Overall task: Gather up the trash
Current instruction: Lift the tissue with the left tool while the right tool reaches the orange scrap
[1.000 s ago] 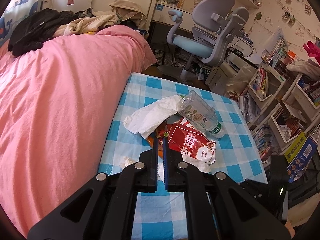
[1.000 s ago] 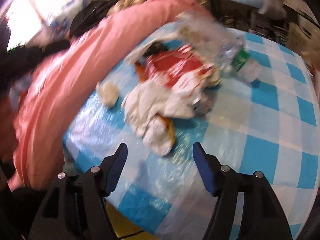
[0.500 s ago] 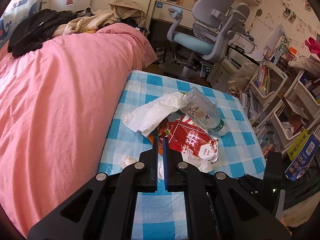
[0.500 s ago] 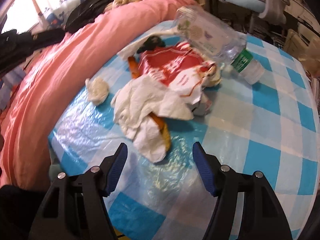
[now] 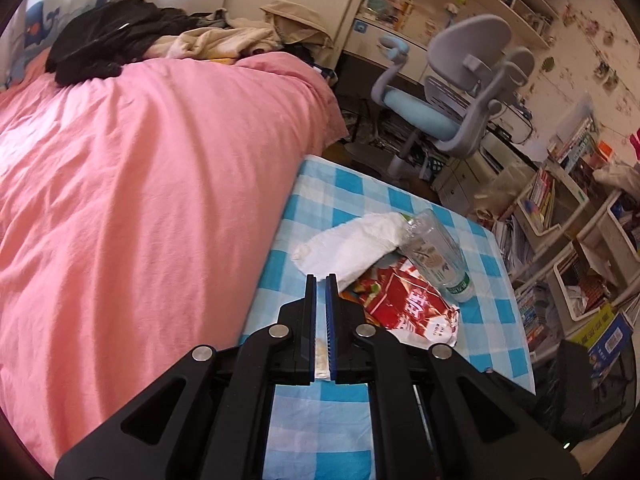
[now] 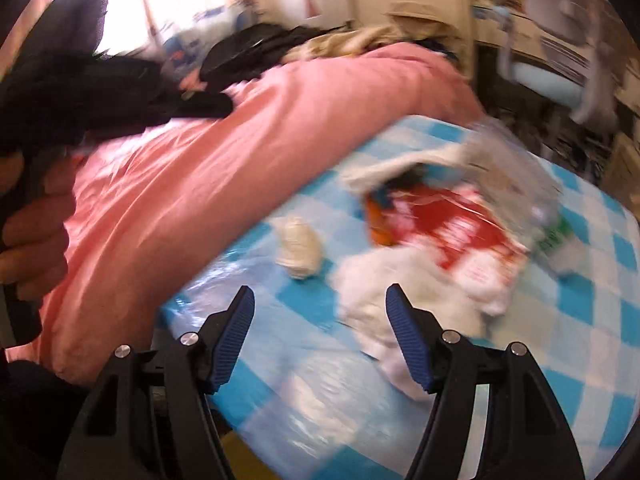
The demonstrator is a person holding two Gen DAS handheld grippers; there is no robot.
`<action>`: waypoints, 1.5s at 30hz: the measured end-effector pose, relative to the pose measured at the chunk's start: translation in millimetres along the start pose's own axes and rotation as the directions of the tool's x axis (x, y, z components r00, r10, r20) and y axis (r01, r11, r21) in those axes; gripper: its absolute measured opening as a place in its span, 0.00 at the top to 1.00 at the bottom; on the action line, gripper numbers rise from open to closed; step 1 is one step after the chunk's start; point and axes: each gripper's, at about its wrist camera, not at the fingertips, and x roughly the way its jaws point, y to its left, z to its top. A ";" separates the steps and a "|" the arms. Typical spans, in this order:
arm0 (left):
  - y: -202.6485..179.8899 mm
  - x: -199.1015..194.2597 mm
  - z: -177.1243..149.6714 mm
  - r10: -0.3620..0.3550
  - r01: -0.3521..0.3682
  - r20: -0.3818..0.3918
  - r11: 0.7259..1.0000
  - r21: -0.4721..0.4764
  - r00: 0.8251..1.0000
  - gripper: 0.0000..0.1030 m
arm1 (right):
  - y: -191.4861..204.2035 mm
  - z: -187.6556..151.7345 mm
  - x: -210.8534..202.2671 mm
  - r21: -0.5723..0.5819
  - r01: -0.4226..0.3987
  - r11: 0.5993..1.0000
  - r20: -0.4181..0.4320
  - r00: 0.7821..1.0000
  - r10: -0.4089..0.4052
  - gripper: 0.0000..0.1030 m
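Trash lies on a blue-and-white checked table (image 5: 352, 196): a clear plastic bottle (image 5: 438, 256) on its side, a red snack wrapper (image 5: 408, 308), a long white tissue (image 5: 352, 246). My left gripper (image 5: 321, 280) is shut and empty, above the table's near left part. In the blurred right wrist view my right gripper (image 6: 320, 300) is open and empty above the table (image 6: 600, 320), near a small tissue ball (image 6: 300, 252), crumpled white tissue (image 6: 384, 292), the wrapper (image 6: 452, 224) and the bottle (image 6: 516, 172).
A pink bed (image 5: 140, 200) borders the table's left side, with clothes (image 5: 112, 40) piled at its head. A grey-blue desk chair (image 5: 452, 108) stands behind the table. Shelves and bins of books (image 5: 572, 240) line the right.
The right gripper has swung left, from over the crumpled tissue toward the tissue ball and the table's bed-side edge. The left gripper has drifted back and left, still shut.
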 end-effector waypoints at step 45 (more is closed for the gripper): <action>-27.2 14.5 -8.5 -0.078 0.080 -0.027 0.995 0.062 0.997 0.85 | -16.9 -10.4 3.6 0.141 -0.069 0.988 -0.001 0.998 0.070 0.48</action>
